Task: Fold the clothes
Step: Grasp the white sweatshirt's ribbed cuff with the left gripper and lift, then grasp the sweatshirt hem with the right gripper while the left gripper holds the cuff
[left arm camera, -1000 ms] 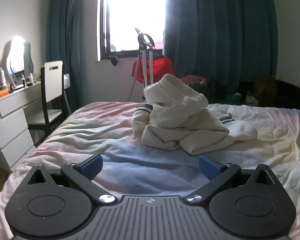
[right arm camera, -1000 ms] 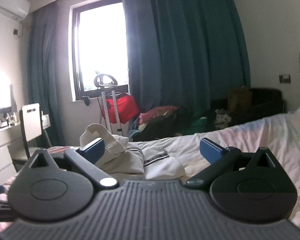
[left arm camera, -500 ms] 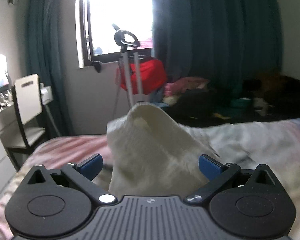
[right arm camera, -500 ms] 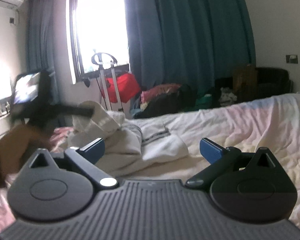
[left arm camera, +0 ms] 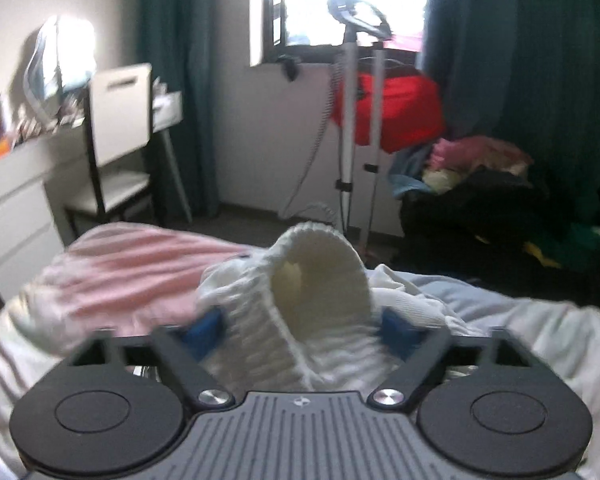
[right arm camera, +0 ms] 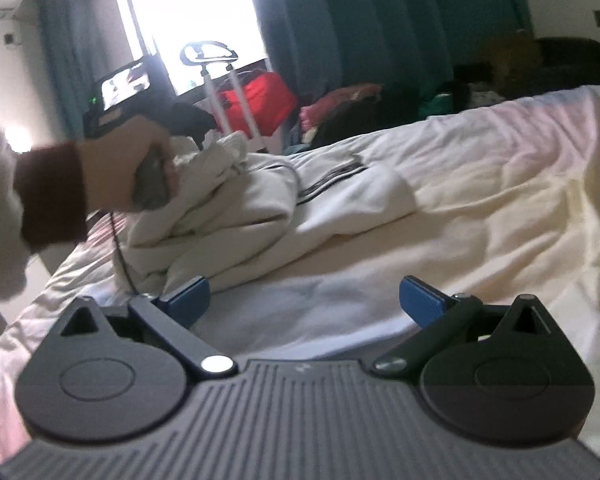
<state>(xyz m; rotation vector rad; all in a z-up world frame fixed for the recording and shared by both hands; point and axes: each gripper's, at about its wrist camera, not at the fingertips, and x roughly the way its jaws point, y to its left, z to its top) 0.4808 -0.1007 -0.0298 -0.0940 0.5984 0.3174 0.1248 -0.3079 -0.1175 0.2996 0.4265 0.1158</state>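
While the left gripper (left arm camera: 300,330) straddled the ribbed cuff of the crumpled cream garment (right arm camera: 260,200) at frame centre, jaws apart, the right gripper (right arm camera: 302,304) hung spread-fingered and empty; closing on the cuff seemingly came next, before spreading the garment.

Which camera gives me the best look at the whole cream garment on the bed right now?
The right wrist view. There the cream garment shows as a whole crumpled heap, dark stripes included, with the left hand at its far end. The left wrist view shows only a ribbed cuff close up between the left tongs.
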